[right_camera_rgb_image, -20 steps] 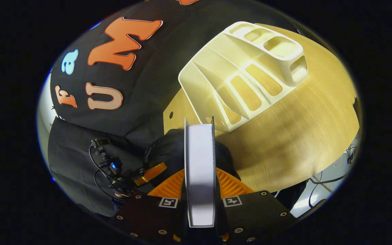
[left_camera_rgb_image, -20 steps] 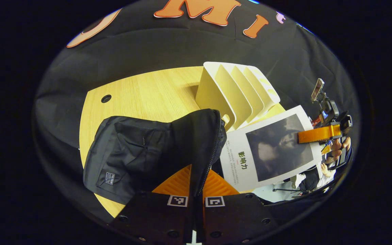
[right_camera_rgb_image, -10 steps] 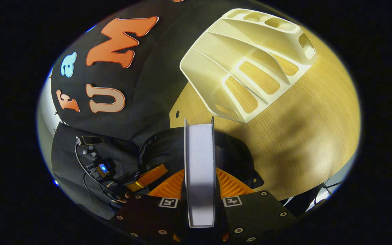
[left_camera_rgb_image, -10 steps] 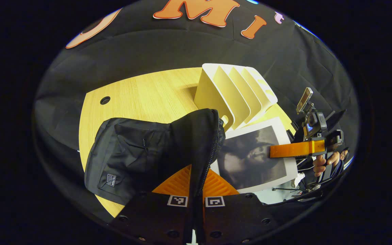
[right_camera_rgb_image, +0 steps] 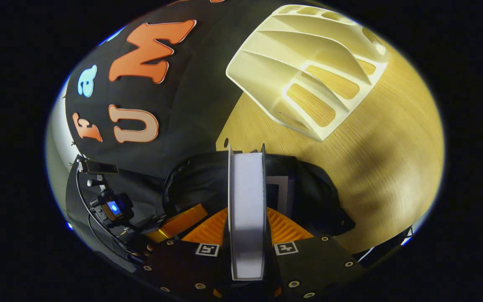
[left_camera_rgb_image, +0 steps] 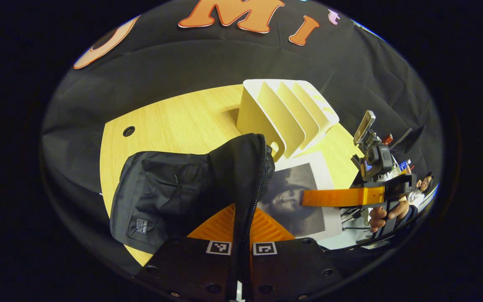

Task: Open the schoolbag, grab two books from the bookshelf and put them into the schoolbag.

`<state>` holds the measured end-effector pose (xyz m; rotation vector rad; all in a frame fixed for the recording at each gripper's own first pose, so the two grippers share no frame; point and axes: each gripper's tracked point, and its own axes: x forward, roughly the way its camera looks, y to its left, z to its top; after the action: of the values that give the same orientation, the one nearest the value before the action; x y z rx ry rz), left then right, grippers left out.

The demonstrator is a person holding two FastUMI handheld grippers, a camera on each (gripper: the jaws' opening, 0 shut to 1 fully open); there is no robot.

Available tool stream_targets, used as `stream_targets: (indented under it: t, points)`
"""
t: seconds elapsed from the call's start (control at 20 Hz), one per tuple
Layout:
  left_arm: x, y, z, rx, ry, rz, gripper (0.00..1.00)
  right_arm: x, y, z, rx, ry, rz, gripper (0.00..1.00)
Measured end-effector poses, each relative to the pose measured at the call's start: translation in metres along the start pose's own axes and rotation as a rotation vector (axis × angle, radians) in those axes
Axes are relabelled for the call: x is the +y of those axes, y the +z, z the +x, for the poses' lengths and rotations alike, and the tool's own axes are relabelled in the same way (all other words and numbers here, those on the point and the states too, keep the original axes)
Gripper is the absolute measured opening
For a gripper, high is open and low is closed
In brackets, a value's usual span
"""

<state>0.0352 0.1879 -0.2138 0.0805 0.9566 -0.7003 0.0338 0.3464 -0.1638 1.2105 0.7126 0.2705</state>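
A black schoolbag (left_camera_rgb_image: 170, 188) lies on the wooden table (left_camera_rgb_image: 174, 121). My left gripper (left_camera_rgb_image: 243, 216) is shut on the zipper rim of its mouth and holds it up. My right gripper (right_camera_rgb_image: 245, 214) is shut on a book (right_camera_rgb_image: 245, 201), seen edge-on with white pages. In the left gripper view that book (left_camera_rgb_image: 294, 195) shows a grey portrait cover, its front edge slipping behind the bag's rim, with the right gripper (left_camera_rgb_image: 308, 197) on it. The bag's open mouth (right_camera_rgb_image: 308, 188) lies right under the book, and a pale book corner (right_camera_rgb_image: 278, 191) shows inside. The left gripper (right_camera_rgb_image: 174, 218) holds the rim.
A cream bookshelf (left_camera_rgb_image: 283, 111) with upright dividers stands behind the bag, its slots (right_camera_rgb_image: 312, 75) showing bare wood. A cable hole (left_camera_rgb_image: 128, 131) sits in the table at the far left. A hand (left_camera_rgb_image: 382, 214) grips the right tool's handle.
The right gripper has carried the book down and toward the bag; more of its cover is hidden behind the rim. The left gripper keeps its hold on the rim.
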Motion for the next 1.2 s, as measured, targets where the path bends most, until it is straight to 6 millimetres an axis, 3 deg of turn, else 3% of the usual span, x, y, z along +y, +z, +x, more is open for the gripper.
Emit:
stream_targets:
  t: [0.35, 0.8, 0.85, 0.9, 1.15, 1.2]
  points:
    - [-0.013, 0.005, 0.001, -0.008, -0.014, 0.014, 0.05, 0.000, -0.022, 0.029, -0.050, 0.032, 0.054, 0.33]
    - [-0.022, 0.006, 0.004, -0.016, -0.022, 0.016, 0.05, -0.001, -0.034, 0.068, -0.047, 0.077, 0.041, 0.34]
    - [-0.025, 0.005, 0.001, -0.014, -0.024, 0.015, 0.05, 0.000, -0.036, 0.073, -0.042, 0.083, 0.035, 0.27]
    - [-0.025, 0.006, 0.001, -0.012, -0.024, 0.009, 0.05, 0.000, -0.039, 0.079, -0.031, 0.081, 0.033, 0.36]
    - [-0.022, 0.005, 0.002, -0.031, -0.018, -0.023, 0.05, 0.004, -0.045, 0.097, 0.041, 0.050, 0.004, 0.41]
    - [-0.020, 0.005, 0.001, -0.039, -0.006, -0.038, 0.05, -0.004, -0.051, 0.099, 0.080, 0.001, 0.005, 0.44]
